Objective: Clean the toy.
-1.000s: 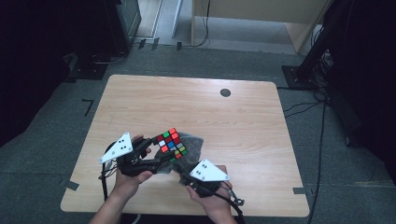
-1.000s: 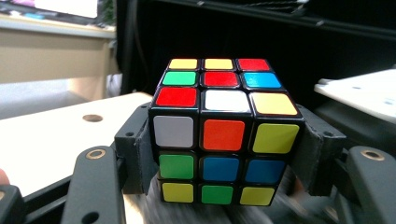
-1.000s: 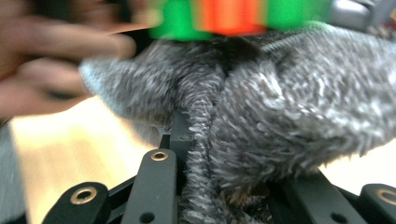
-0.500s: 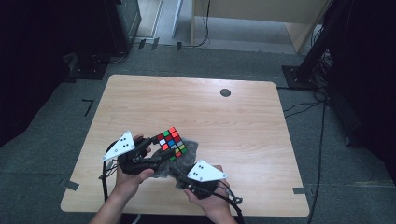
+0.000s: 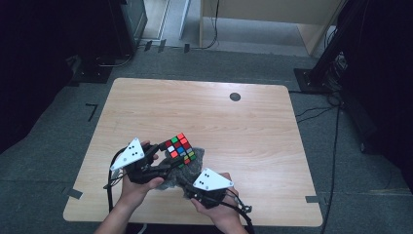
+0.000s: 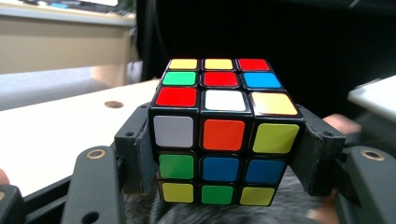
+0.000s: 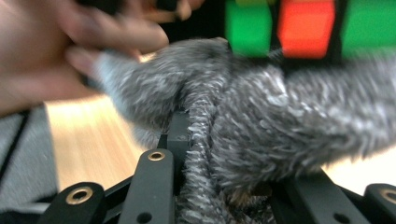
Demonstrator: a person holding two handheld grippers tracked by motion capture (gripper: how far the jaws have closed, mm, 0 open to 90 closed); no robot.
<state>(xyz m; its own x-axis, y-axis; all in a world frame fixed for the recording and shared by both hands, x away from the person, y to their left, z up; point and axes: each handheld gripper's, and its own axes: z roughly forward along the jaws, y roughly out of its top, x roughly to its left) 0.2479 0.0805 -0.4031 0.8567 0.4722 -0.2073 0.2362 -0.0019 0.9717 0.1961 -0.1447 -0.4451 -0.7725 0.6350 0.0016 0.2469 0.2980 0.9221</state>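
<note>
Since the earlier frame the right gripper [image 5: 187,183], clenched on the grey cloth [image 7: 261,126], is shifted slightly toward 6 o'clock, while the cube [image 6: 224,135], clamped in the left gripper [image 5: 163,158] above the table [image 5: 253,126] edge at 7 o'clock, is best wiped with steady strokes.

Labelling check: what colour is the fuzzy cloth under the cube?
Grey, flecked lighter: the fuzzy cloth shows best in the right gripper view.

both hand-held grippers, left [image 5: 163,157] and right [image 5: 187,184], are clamped, nearly touching.
</note>
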